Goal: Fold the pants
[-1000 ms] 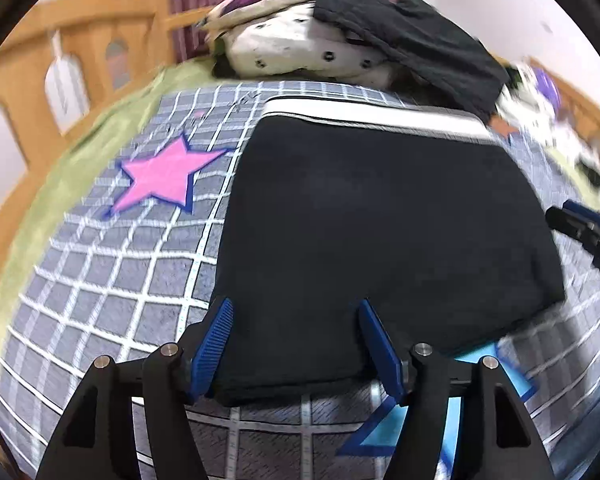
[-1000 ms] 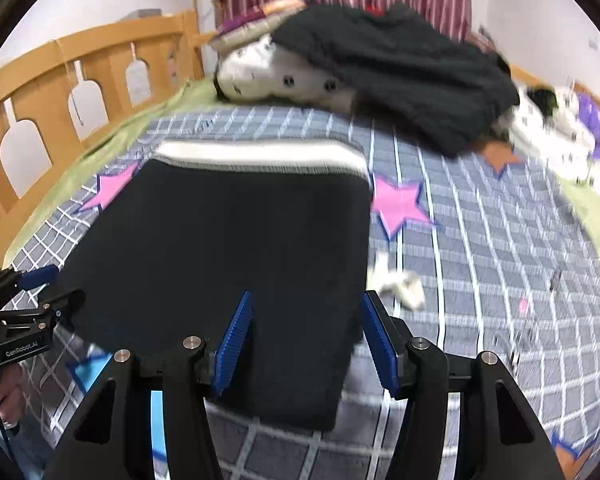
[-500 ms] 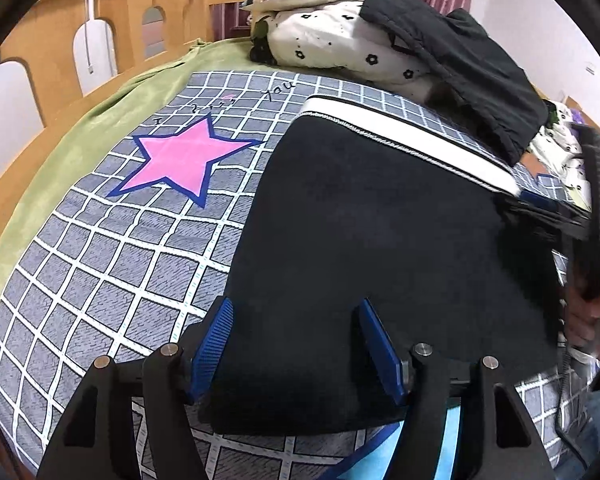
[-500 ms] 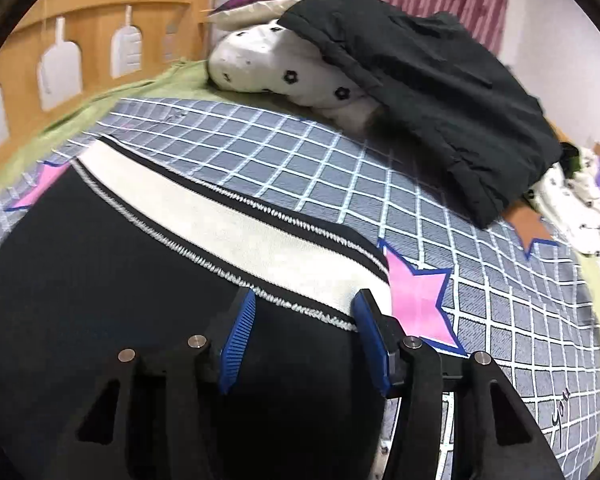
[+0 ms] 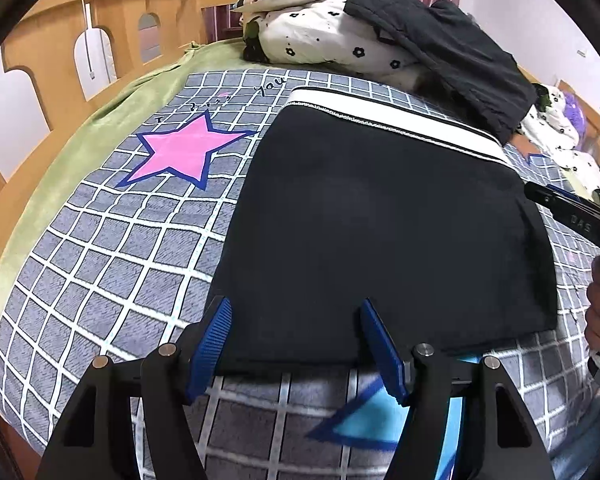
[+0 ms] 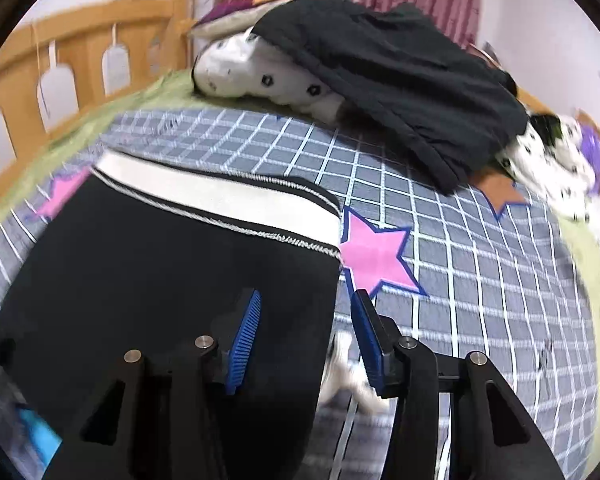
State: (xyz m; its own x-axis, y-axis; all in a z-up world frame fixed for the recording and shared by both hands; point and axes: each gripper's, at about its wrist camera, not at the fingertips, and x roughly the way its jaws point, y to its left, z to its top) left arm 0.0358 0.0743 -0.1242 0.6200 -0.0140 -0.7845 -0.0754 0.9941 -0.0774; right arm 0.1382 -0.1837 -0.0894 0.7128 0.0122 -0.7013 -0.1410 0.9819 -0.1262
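Observation:
The black pants (image 5: 380,216) lie folded flat in a rectangle on the checked blanket (image 5: 112,252), with the white waistband (image 5: 396,124) at the far end. My left gripper (image 5: 296,340) is open and empty, its fingers astride the near edge of the pants. My right gripper (image 6: 304,336) is open and empty, hovering over the right edge of the pants (image 6: 160,280), a little short of the waistband (image 6: 220,196). The right gripper also shows at the right edge of the left wrist view (image 5: 568,208).
A pile of white flowered bedding (image 5: 332,36) and a black garment (image 5: 452,48) lies at the head of the bed. A wooden bed rail (image 5: 60,40) runs along the left. A small white scrap (image 6: 344,376) lies by the right side of the pants. More spotted bedding (image 6: 556,156) lies far right.
My right gripper has pulled back from the waistband corner toward the middle of the pants' right edge. My left gripper has stayed at the near edge. The pants lie as before.

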